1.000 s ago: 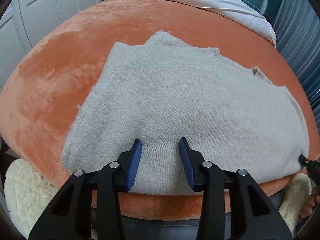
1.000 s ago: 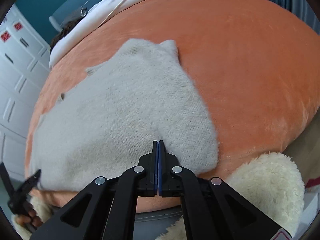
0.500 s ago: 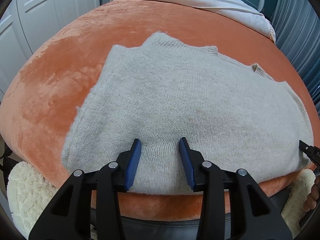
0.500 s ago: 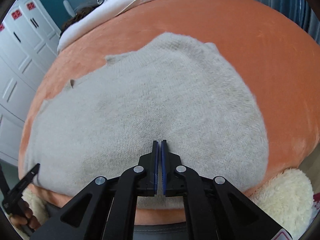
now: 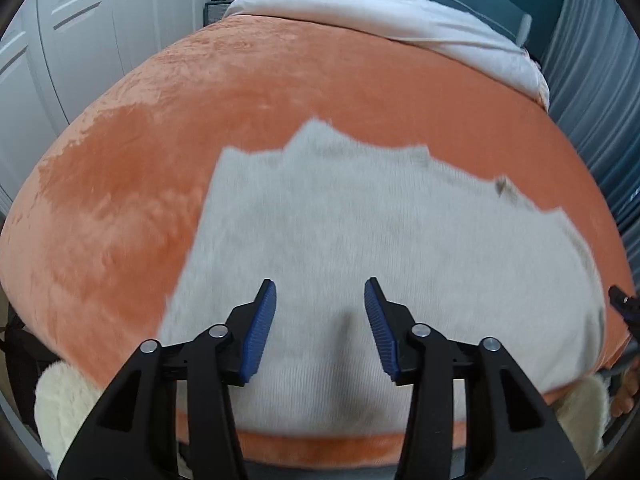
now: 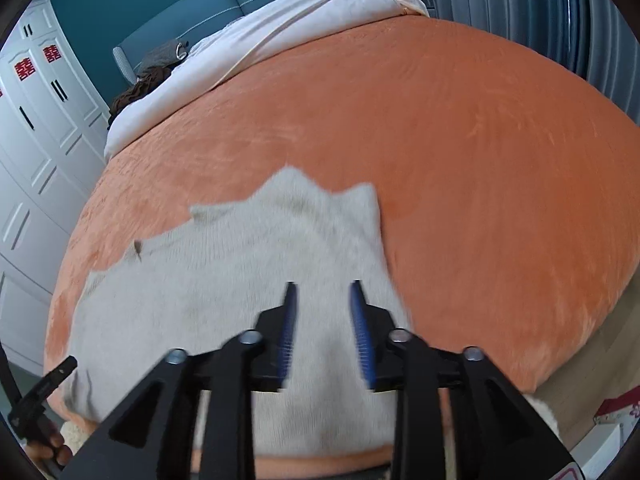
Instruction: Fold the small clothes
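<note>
A small light grey knit sweater (image 5: pixel 380 248) (image 6: pixel 224 292) lies flat on the orange bedspread (image 5: pixel 280 80) (image 6: pixel 480 160), its hem at the near edge of the bed. My left gripper (image 5: pixel 320 292) hovers above the hem; its jaws are opening with nothing between them. My right gripper (image 6: pixel 323 294) hovers above the sweater's right side; its jaws are opening too, and no cloth is pinched in them. The right gripper's tip (image 5: pixel 622 304) shows at the right rim of the left wrist view. At the lower left of the right wrist view is the left gripper's tip (image 6: pixel 52 376).
A white duvet (image 5: pixel 400 24) (image 6: pixel 260 44) is bunched at the head of the bed. White wardrobe doors (image 5: pixel 80 40) (image 6: pixel 32 140) stand on the left, grey curtains (image 6: pixel 540 8) on the right. Cream fleece (image 5: pixel 60 408) hangs below the bed's near edge.
Both grippers rose and drew back from the sweater. The right gripper went from shut to parted and the left opened wider. The sweater stays flat on the bedspread.
</note>
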Motion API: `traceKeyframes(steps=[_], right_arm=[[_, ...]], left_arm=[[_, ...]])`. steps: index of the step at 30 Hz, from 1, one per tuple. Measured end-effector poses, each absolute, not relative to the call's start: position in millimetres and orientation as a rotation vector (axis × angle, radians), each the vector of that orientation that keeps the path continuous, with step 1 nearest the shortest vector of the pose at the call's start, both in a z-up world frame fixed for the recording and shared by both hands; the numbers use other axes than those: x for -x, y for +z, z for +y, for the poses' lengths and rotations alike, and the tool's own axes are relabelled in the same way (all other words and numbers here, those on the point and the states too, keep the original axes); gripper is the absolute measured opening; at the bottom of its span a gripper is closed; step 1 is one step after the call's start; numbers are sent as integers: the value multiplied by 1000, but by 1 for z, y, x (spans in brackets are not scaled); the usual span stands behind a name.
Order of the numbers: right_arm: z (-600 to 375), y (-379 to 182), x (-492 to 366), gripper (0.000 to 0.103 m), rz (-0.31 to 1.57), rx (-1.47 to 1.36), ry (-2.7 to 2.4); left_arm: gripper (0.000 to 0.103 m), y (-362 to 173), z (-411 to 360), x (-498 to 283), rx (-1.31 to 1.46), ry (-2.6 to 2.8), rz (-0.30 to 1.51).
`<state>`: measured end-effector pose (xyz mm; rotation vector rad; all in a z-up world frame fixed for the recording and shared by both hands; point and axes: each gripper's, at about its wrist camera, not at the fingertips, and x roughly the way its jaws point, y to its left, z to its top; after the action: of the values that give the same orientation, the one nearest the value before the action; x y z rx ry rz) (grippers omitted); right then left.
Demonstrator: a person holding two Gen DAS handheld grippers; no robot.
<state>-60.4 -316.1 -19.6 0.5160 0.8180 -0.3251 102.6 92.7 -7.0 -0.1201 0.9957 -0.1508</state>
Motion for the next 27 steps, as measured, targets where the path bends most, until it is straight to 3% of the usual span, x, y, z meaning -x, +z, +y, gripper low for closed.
traceKeyframes(steps=[4, 9, 10, 11, 12, 17, 21, 22, 27], right_arm=[[-330, -18, 25, 52, 833, -458, -354], [-338, -46, -12, 55, 924, -440, -370], [-338, -52, -18, 51, 940, -436, -365], [-337, -57, -23, 38, 961, -426, -352], [-334, -59, -26, 7, 969, -419, -332], [-345, -20, -10, 6, 764, -464, -329], [-367, -92, -33, 6, 1011, -496, -358], [-364, -89, -30, 6, 976, -470, -362], [-340, -30, -6, 20, 834, -434, -397]], left_arm=[[54, -10, 98, -149, 150, -114, 1016], [51, -38, 111, -194, 201, -86, 1109], [47, -39, 109, -199, 171, -78, 1106], [24, -38, 106, -201, 141, -71, 1103], [7, -36, 104, -204, 124, -78, 1106], [3, -25, 114, -216, 127, -54, 1078], [0, -60, 122, -230, 78, 7, 1159], [0, -58, 123, -228, 84, 2, 1146], [1, -20, 123, -203, 118, -49, 1064]])
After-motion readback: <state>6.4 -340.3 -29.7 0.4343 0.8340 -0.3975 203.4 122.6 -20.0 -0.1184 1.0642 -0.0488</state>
